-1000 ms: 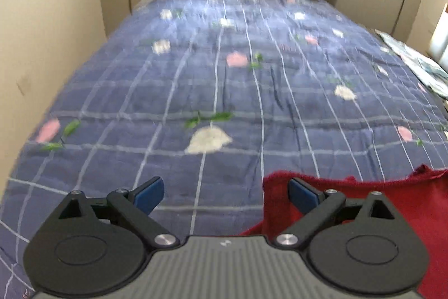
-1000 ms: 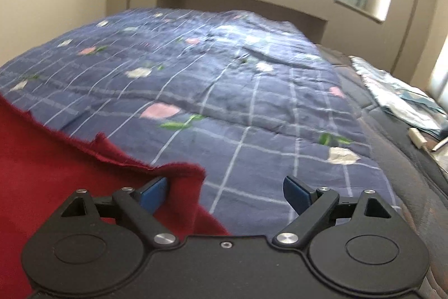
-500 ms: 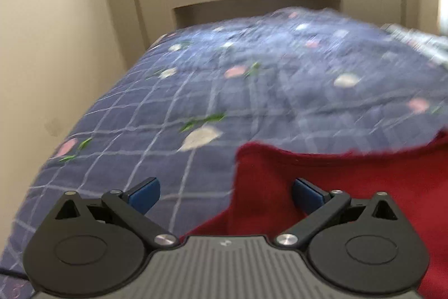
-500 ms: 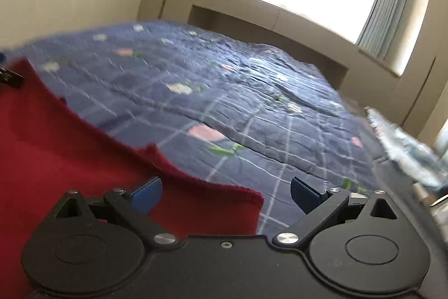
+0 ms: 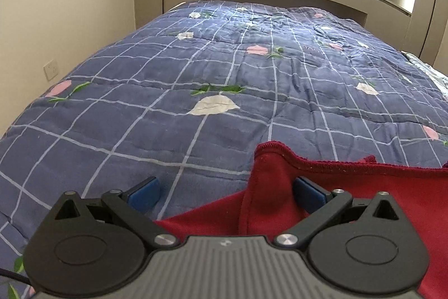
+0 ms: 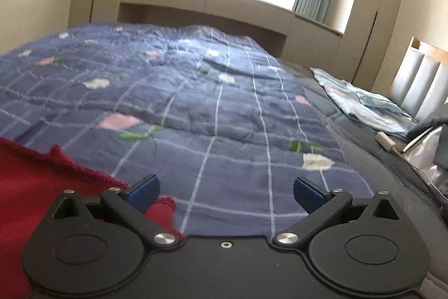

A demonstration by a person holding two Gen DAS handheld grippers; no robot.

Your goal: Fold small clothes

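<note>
Since a second ago, my left tool (image 5: 225, 191) has tipped up and the red garment's (image 5: 350, 184) corner now rises between its wide-open fingers, ungripped. My right tool (image 6: 225, 191) is also spread wide, holding nothing; the garment's (image 6: 33, 181) hem lies under its left finger. Beyond, the blue checked quilt (image 5: 224, 69) covers the bed, a pale cloth (image 6: 361, 106) lying at its right edge.
</note>
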